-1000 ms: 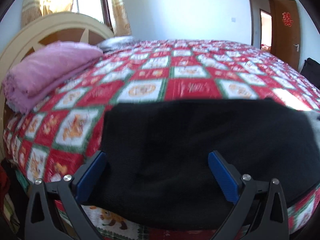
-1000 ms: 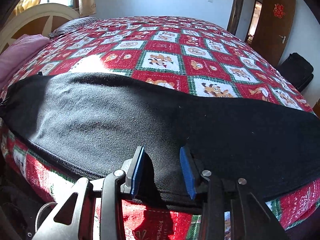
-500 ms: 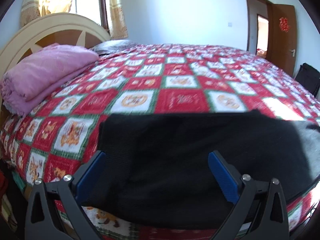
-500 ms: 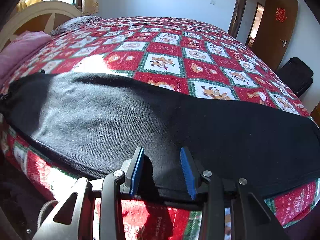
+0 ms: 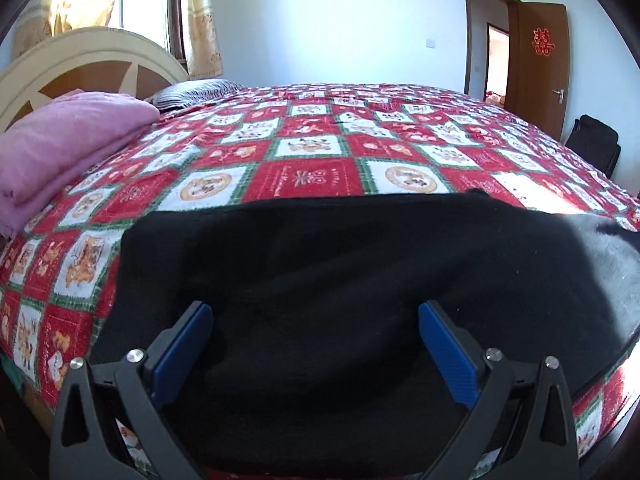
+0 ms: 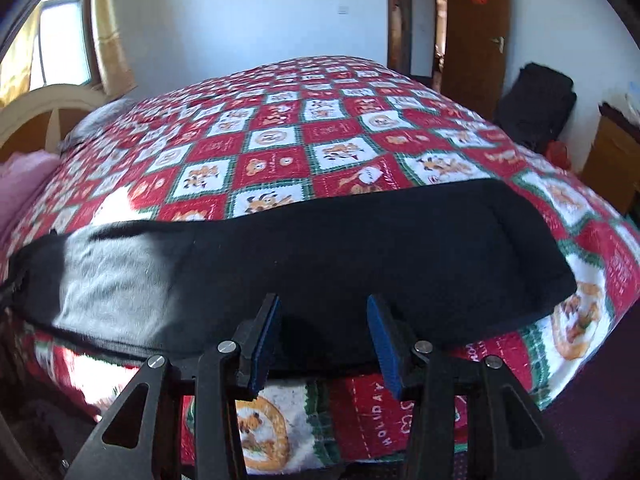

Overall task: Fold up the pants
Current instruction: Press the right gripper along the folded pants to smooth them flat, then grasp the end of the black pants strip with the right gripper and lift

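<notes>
Black pants lie spread lengthwise along the near edge of a bed, on a red, white and green holiday quilt, with both handheld grippers poised over the near hem. The left gripper stands with its blue-padded jaws wide apart above the cloth at one end, gripping nothing; the right gripper has just been opening, its jaws now moderately parted over the near edge, with black fabric showing in the gap but neither pad pressing on it. In the right wrist view the pants stretch from a sunlit grey patch at the left to a rounded end at the right, doubled so the legs appear to lie one on the other. The cloth looks thick, soft and limp — probably a fleecy knit, light enough for one pinch yet apt to sag and drag on the quilt, so the likely holds are the two corners of one end, pinching through all layers at once. A folded pink blanket rests by the cream headboard. Legible writing is scant: "HOLIDAY" runs down a red square on the quilt's overhang — and a red double-happiness paper character hangs on the brown door.
</notes>
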